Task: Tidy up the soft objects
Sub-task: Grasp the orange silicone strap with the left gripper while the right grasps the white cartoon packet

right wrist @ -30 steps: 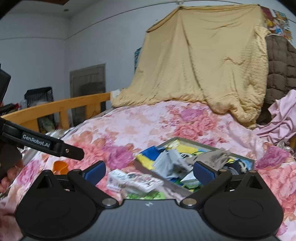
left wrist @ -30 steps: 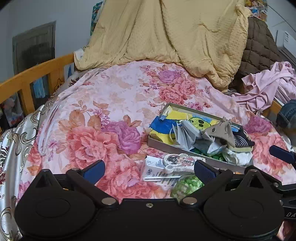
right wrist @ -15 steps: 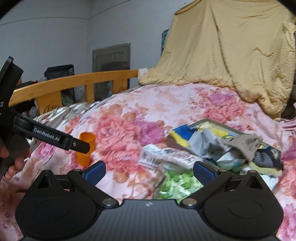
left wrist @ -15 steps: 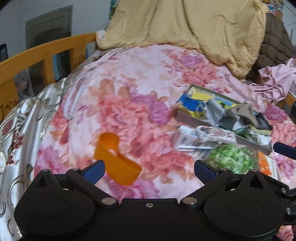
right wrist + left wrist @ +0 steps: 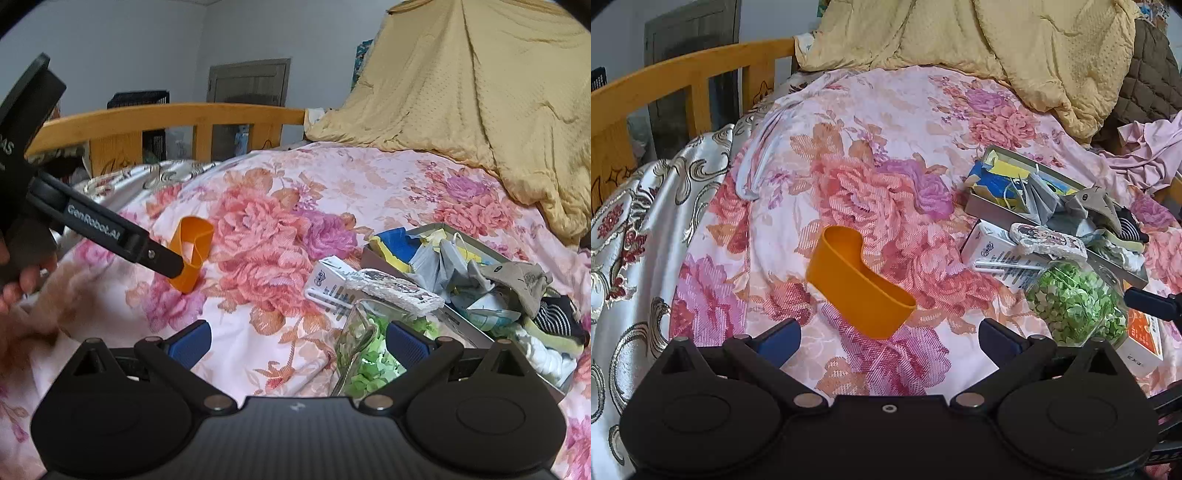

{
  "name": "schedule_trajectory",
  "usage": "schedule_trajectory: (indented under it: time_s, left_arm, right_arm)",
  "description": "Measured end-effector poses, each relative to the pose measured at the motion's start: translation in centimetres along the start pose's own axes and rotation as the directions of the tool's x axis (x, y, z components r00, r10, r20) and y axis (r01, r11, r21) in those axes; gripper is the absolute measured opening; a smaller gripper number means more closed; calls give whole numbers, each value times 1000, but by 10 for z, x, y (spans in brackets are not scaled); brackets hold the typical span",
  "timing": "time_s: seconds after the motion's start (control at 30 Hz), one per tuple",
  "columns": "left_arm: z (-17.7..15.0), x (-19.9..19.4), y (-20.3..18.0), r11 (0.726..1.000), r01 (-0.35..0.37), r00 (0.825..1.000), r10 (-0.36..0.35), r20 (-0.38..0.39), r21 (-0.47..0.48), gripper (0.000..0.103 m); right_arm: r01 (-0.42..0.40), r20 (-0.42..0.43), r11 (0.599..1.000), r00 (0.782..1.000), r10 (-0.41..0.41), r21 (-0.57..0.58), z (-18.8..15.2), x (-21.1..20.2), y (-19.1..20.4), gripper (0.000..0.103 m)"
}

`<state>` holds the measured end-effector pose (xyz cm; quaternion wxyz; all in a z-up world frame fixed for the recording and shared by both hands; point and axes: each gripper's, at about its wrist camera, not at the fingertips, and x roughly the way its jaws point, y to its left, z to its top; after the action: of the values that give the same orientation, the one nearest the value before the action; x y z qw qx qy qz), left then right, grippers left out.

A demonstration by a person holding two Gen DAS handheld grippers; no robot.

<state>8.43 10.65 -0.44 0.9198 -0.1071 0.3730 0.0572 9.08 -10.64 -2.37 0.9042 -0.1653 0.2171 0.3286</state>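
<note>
**Orange bin dead ahead of the left fingers**

Left wrist view: the left gripper [image 5: 888,334] stood wide and empty. The orange bin [image 5: 858,286] lay on the floral bedspread [image 5: 886,155] just beyond and between the fingers, its long axis running from near right to far left. The tray of soft items [image 5: 995,211] sat well off to the right.

Right wrist view: the right gripper [image 5: 297,341] also gaped empty, nearer the tray [image 5: 476,334]. The bin [image 5: 192,254] lay far left, beside the left gripper's fingertip; the left hand seemed nearer.
</note>
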Motion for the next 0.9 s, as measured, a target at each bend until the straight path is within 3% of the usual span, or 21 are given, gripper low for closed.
schedule_trajectory:
  time_s: [0.63,0.9]
  left_arm:
    - [12,25,4,996,46,998,-44,-33,79,102]
    - [21,44,6,999,45,995,-43,-90,19,102]
  right_arm:
    - [123,28,990,992,-125,65,0,19,-21,103]
    - [154,36,987,987,-156,48,7,36,-27,103]
